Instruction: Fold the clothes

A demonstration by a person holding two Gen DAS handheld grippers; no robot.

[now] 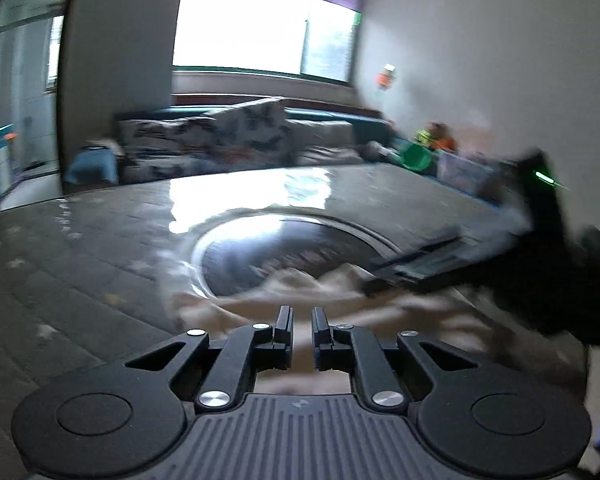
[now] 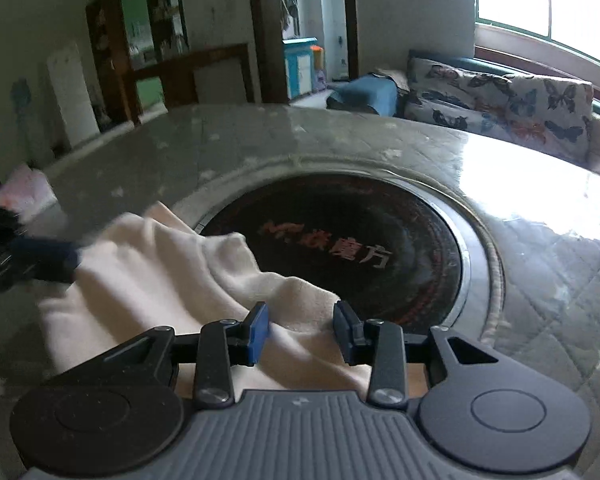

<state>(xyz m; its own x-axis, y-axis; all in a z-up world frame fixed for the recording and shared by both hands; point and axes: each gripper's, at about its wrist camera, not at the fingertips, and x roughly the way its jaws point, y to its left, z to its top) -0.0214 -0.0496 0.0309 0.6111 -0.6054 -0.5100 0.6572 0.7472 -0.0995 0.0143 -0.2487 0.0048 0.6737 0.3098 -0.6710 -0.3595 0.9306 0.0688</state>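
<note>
A cream garment [image 2: 148, 276] lies rumpled on the grey quilted table [image 2: 540, 272], partly over the round black glass plate [image 2: 364, 248] in the table's middle. My right gripper [image 2: 300, 324] is open, its blue pads either side of a raised fold of the garment at the near edge. My left gripper [image 1: 301, 322] hangs just above the blurred garment [image 1: 300, 292] with its jaws a narrow gap apart and nothing between them. The left gripper also shows blurred at the left edge of the right wrist view [image 2: 32, 256], against the cloth. The right gripper shows blurred in the left wrist view [image 1: 428, 264].
A butterfly-print sofa [image 2: 508, 100] stands beyond the table under a bright window [image 1: 260, 28]. A green bowl and toys [image 1: 420, 152] sit past the table's far right corner. A pink cloth [image 2: 24, 192] lies at the table's left edge.
</note>
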